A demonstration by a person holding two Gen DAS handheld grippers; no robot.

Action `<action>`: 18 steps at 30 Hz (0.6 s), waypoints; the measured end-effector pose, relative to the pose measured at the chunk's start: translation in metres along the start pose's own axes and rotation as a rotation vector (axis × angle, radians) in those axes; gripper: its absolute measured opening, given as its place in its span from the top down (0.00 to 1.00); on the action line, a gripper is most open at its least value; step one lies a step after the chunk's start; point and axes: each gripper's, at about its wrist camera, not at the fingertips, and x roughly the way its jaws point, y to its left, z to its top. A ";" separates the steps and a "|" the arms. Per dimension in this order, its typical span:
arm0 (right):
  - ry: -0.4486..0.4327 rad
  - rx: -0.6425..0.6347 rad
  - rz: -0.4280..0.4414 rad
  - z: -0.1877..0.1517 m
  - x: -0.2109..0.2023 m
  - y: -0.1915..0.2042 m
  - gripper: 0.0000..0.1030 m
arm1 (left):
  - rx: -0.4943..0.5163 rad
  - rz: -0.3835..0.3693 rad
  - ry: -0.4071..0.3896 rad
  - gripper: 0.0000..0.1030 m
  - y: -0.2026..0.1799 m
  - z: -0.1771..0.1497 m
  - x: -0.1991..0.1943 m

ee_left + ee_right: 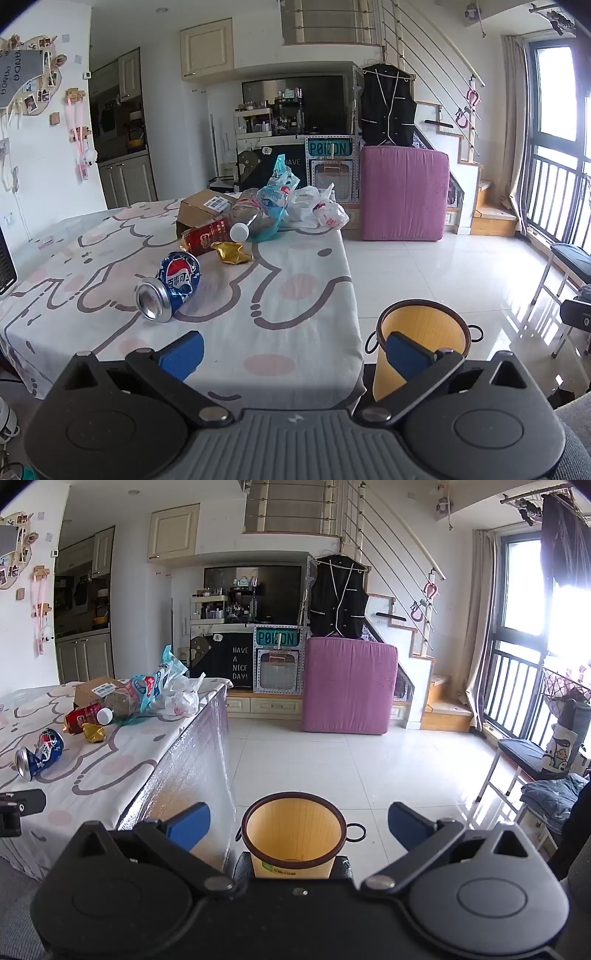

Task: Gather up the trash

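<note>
Left gripper [293,352] is spread wide and empty; the crushed can [170,286] lies ahead-left on the desk [295,295], nearer it. Right gripper [297,829], likewise wide and empty, faces the bin [295,834].

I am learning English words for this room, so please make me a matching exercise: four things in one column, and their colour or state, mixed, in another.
Things:
1. soda can
2. bin
3. cushion
4. wrapper

Descriptions:
A. gold, crumpled
B. pink, standing on the floor
C. blue, crushed, lying on its side
D. yellow, empty, upright

Pairs: 1-C, 2-D, 3-B, 4-A
</note>
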 end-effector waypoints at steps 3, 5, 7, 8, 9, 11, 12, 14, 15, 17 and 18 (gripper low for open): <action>-0.002 0.000 0.000 0.000 0.000 0.000 0.00 | 0.001 0.000 0.001 0.00 0.000 0.000 0.000; -0.002 -0.001 -0.001 0.000 0.000 -0.001 0.00 | 0.000 -0.001 0.001 0.00 0.000 0.000 0.000; -0.001 -0.001 -0.001 0.000 0.000 -0.001 0.00 | -0.001 -0.001 0.001 0.00 0.000 0.000 0.000; -0.001 0.000 0.000 0.000 0.000 -0.001 0.00 | -0.001 -0.001 0.001 0.00 0.000 0.000 0.000; -0.001 0.000 0.000 0.000 0.000 -0.001 0.00 | -0.001 -0.002 0.001 0.00 0.000 0.000 0.000; -0.002 0.000 -0.001 0.000 0.000 -0.001 0.00 | -0.001 -0.001 0.000 0.00 0.000 0.000 0.000; -0.001 0.000 -0.001 0.000 0.000 -0.001 0.00 | -0.001 -0.001 0.000 0.00 0.000 0.000 0.000; -0.001 0.000 -0.001 0.001 0.000 -0.001 0.00 | -0.002 -0.001 0.001 0.00 0.000 0.000 0.000; -0.001 0.000 -0.001 0.001 0.000 -0.002 0.00 | -0.001 -0.001 0.000 0.00 0.000 0.000 0.000; -0.001 0.001 0.000 0.001 0.000 -0.002 0.00 | -0.001 -0.001 0.000 0.00 0.000 0.000 0.000; -0.001 0.001 0.000 0.001 0.000 -0.002 0.00 | -0.001 -0.001 0.000 0.00 0.000 0.000 0.000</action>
